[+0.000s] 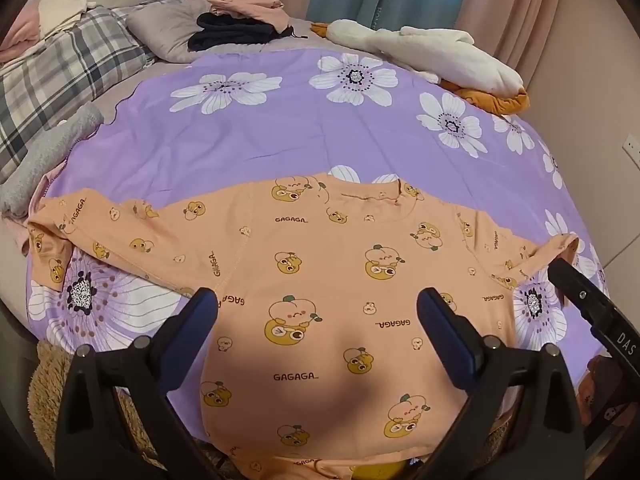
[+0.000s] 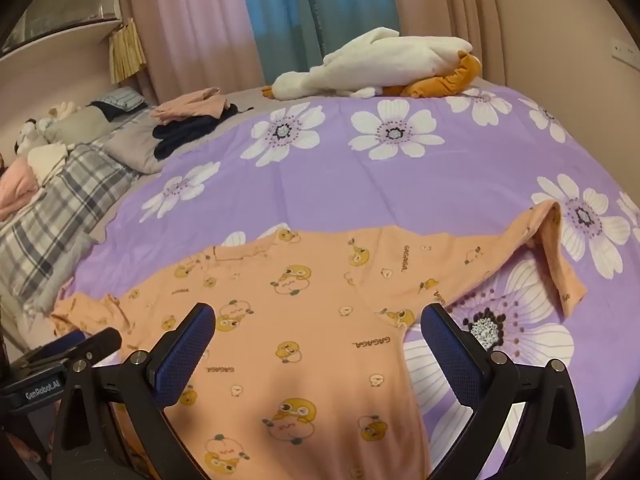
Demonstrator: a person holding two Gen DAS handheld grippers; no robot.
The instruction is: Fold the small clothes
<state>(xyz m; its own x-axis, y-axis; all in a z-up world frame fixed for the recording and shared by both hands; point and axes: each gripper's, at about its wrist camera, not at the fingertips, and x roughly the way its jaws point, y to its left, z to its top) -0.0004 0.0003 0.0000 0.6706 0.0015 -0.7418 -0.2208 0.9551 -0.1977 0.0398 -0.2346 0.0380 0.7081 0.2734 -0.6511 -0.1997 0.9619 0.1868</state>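
An orange long-sleeved child's top [image 1: 320, 272] with duck prints lies spread flat on the purple flowered sheet [image 1: 260, 136], collar away from me, both sleeves stretched out sideways. My left gripper [image 1: 318, 304] is open and empty, hovering above the lower body of the top. My right gripper [image 2: 318, 320] is open and empty above the top's right side [image 2: 304, 320], near the armpit. The right sleeve [image 2: 552, 256] bends back on itself at the cuff. The right gripper's body shows in the left wrist view [image 1: 592, 316] at the right edge.
A white and orange plush toy [image 2: 384, 68] lies at the far edge of the bed. A stack of folded pink and navy clothes [image 2: 192, 120] sits at the far left, next to a plaid pillow [image 2: 60, 208]. Curtains [image 2: 312, 12] hang behind.
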